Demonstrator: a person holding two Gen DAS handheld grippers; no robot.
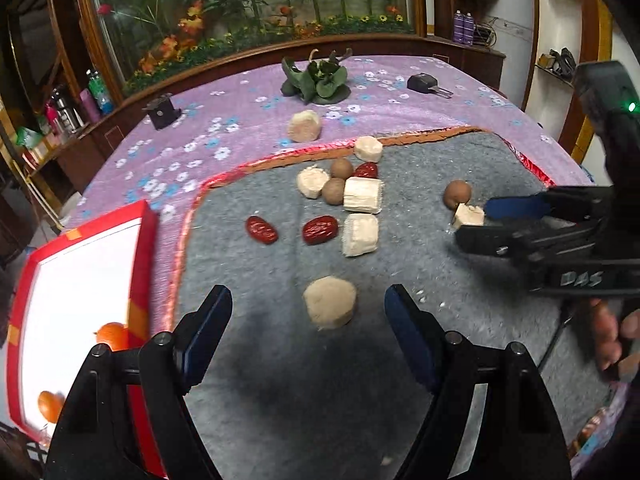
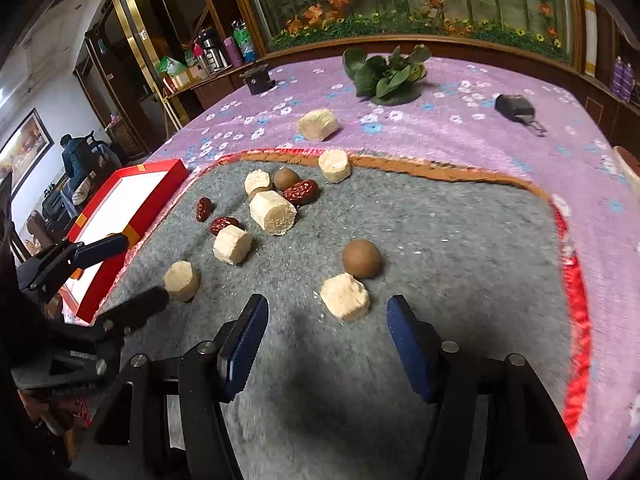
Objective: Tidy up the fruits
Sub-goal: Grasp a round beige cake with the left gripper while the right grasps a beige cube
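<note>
Several pale cut chunks, three dark red dates (image 1: 320, 230) and three round brown fruits (image 1: 457, 194) lie scattered on a grey mat (image 1: 280, 360). My left gripper (image 1: 308, 298) is open, and a round pale chunk (image 1: 330, 306) lies on the mat between its fingertips without touching the pads. My right gripper (image 2: 326, 308) is also open; a blocky pale chunk (image 2: 345, 296) sits just ahead of its tips, with a brown fruit (image 2: 361, 258) behind it. A red box (image 1: 144, 264) with a white floor at the left holds two oranges (image 1: 112, 334).
The mat lies on a purple flowered cloth (image 1: 200, 128). At the back are a leafy green bunch (image 1: 316, 80), one more pale chunk (image 1: 304, 126) and two small black devices (image 1: 160, 112). A hand (image 1: 612, 340) grips the right tool. Cabinets surround the table.
</note>
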